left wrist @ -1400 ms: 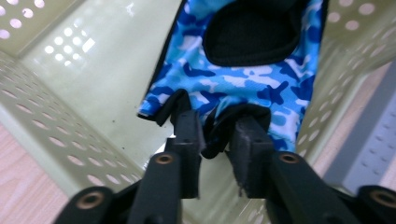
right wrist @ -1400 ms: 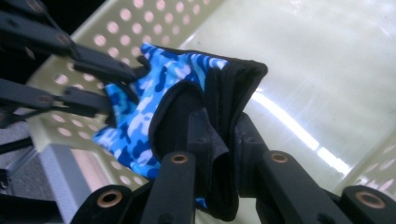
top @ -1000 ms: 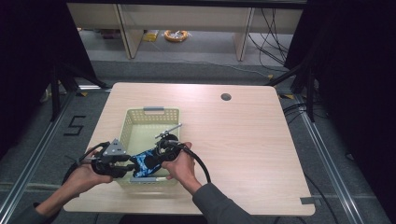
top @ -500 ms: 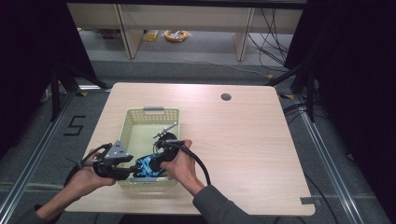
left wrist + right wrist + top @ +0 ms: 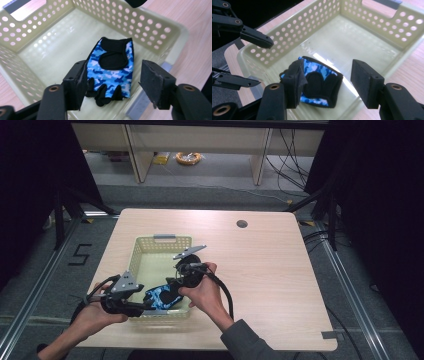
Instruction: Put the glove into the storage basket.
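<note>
Pale wooden table, yellow perforated basket at its 8 o'clock. Blue camouflage glove flat inside, between left gripper and right gripper, both spread wide, empty

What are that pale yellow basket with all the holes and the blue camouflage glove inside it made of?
The pale yellow perforated basket looks like moulded plastic: smooth, slightly glossy walls with even round holes and light glinting off its floor. The blue camouflage fingerless glove looks like stretchy printed fabric, matt, with black trim and a black palm patch, possibly padded; the exact fibre can't be told.
</note>
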Demonstrator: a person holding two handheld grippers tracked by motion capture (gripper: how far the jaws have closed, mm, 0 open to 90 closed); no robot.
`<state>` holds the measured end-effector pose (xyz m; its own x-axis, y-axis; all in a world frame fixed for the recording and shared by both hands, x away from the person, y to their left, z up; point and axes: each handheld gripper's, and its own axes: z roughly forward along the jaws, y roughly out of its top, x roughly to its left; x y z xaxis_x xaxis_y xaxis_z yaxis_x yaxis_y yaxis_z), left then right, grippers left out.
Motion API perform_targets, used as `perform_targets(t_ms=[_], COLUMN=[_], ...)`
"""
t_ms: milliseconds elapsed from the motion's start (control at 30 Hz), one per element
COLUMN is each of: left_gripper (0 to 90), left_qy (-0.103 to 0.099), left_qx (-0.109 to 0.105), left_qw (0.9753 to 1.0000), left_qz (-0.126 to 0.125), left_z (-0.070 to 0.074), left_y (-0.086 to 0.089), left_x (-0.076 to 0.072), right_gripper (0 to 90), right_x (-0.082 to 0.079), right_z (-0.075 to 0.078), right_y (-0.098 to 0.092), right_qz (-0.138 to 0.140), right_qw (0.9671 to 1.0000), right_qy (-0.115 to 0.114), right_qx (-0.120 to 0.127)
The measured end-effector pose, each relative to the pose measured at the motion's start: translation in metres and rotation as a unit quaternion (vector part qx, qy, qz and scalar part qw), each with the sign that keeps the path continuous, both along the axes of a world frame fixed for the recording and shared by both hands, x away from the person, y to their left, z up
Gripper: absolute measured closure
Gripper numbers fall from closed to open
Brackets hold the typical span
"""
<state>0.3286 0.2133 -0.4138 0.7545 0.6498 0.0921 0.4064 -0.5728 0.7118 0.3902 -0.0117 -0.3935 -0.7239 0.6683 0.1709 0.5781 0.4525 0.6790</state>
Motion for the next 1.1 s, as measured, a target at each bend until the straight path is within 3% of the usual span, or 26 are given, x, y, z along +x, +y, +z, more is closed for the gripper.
perform_targets(t_ms=[100,133,233,300,567,633,800,900,1100], left_gripper=[34.2,33.6,31.8,31.1,29.3,28.9,27.7,27.1,26.3], left_qy=[-0.010,-0.008,-0.012,-0.013,0.002,0.000,0.005,0.007,0.001], left_qx=[-0.017,-0.027,-0.053,-0.059,-0.087,-0.103,-0.128,-0.128,-0.138], left_qw=[0.9998,0.9996,0.9985,0.9981,0.9954,0.9938,0.9901,0.9891,0.9879], left_qz=[-0.002,-0.001,-0.002,-0.011,-0.041,-0.042,-0.058,-0.072,-0.070], left_z=[0.005,0.007,0.010,0.010,0.003,0.000,-0.007,-0.012,-0.016], left_y=[-0.004,-0.006,-0.013,-0.018,-0.042,-0.048,-0.064,-0.069,-0.074], left_x=[-0.005,-0.008,-0.016,-0.022,-0.042,-0.046,-0.057,-0.062,-0.067], right_gripper=[44.5,44.3,43.6,43.4,41.3,40.7,39.4,39.1,38.4], right_x=[-0.004,-0.004,-0.009,-0.014,-0.027,-0.032,-0.039,-0.043,-0.055], right_z=[0.004,0.004,0.009,0.010,0.005,0.004,0.002,-0.002,-0.011], right_y=[-0.011,-0.015,-0.029,-0.038,-0.078,-0.086,-0.106,-0.114,-0.127], right_qz=[0.005,0.016,0.014,0.010,0.003,-0.006,-0.014,-0.014,-0.029], right_qw=[0.9999,0.9991,0.9985,0.9981,0.9971,0.9968,0.9954,0.9944,0.9941], right_qy=[-0.010,-0.035,-0.051,-0.051,-0.065,-0.057,-0.067,-0.073,-0.068], right_qx=[0.012,0.015,0.016,0.032,0.041,0.055,0.067,0.075,0.080])
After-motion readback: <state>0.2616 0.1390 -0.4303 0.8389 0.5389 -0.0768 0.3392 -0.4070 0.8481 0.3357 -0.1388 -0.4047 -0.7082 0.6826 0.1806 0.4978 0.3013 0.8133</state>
